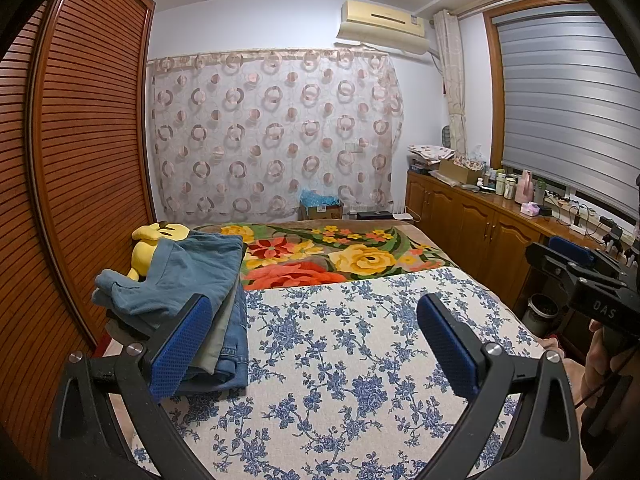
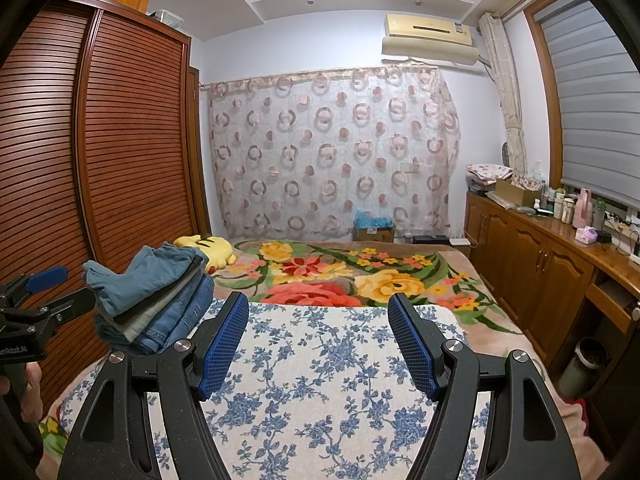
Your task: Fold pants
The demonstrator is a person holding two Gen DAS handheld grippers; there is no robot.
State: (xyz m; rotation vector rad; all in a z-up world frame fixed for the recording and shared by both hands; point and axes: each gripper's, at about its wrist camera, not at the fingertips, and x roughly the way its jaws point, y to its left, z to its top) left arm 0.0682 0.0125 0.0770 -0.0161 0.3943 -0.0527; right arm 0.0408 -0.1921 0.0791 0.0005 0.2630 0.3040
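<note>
A stack of folded pants (image 1: pixel 200 280) lies on the bed at the left; a teal pair is on top, with olive and blue denim pairs below. The stack also shows in the right wrist view (image 2: pixel 156 292). My left gripper (image 1: pixel 316 340) is open and empty above the blue-flowered white cloth (image 1: pixel 360 360); its left pad (image 1: pixel 180 348) stands in front of the stack's near side. My right gripper (image 2: pixel 318 340) is open and empty over the same cloth (image 2: pixel 320 380), to the right of the stack. Each gripper shows at the edge of the other's view.
A yellow plush toy (image 1: pixel 156 240) lies behind the stack. A bright floral blanket (image 1: pixel 340 256) covers the far bed. A slatted wooden wardrobe (image 1: pixel 80 160) stands at the left, and a wooden cabinet with bottles (image 1: pixel 480 216) at the right. A bin (image 2: pixel 580 364) stands by the bed.
</note>
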